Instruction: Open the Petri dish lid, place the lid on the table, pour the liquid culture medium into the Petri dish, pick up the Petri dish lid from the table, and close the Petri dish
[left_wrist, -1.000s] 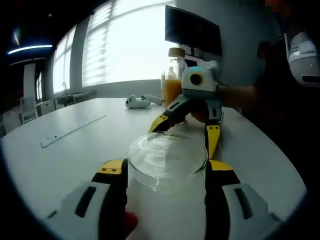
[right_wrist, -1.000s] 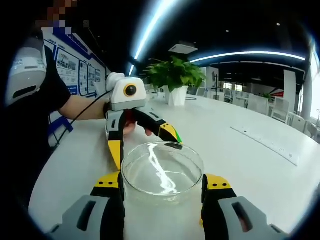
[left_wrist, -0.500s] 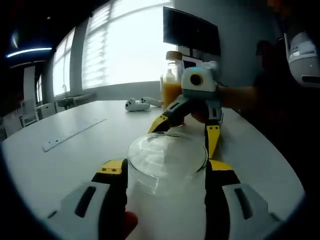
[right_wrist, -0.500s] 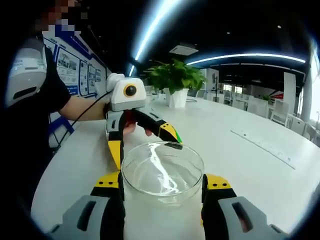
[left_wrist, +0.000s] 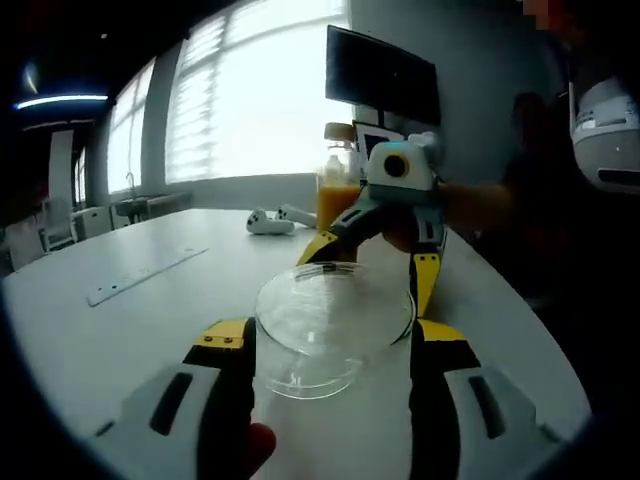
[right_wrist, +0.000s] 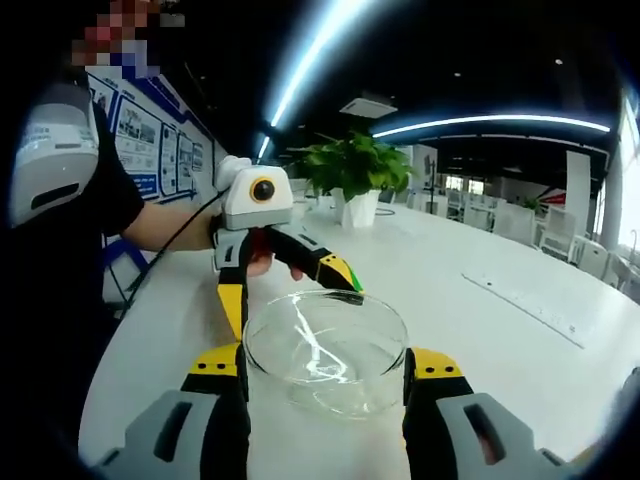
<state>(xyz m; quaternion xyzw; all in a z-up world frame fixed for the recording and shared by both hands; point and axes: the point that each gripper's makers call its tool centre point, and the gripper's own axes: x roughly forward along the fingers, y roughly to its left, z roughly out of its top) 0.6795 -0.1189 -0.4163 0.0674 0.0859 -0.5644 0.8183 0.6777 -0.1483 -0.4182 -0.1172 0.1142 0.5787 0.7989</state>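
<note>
The round clear glass Petri dish (left_wrist: 333, 322) is held above the white table (left_wrist: 120, 320), clamped from opposite sides between the 2 yellow-and-black fingers of the left gripper (left_wrist: 328, 345) and those of the right gripper (right_wrist: 325, 372). Behind it on the table stand a bottle of orange liquid (left_wrist: 334, 190) and a potted green plant (right_wrist: 355, 175).

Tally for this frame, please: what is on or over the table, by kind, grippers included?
Grippers: 2 (left gripper, right gripper)
Petri dish: 1
Bottle of orange liquid: 1
Ruler: 1
Potted plant: 1
White handheld device: 1
Total: 7
</note>
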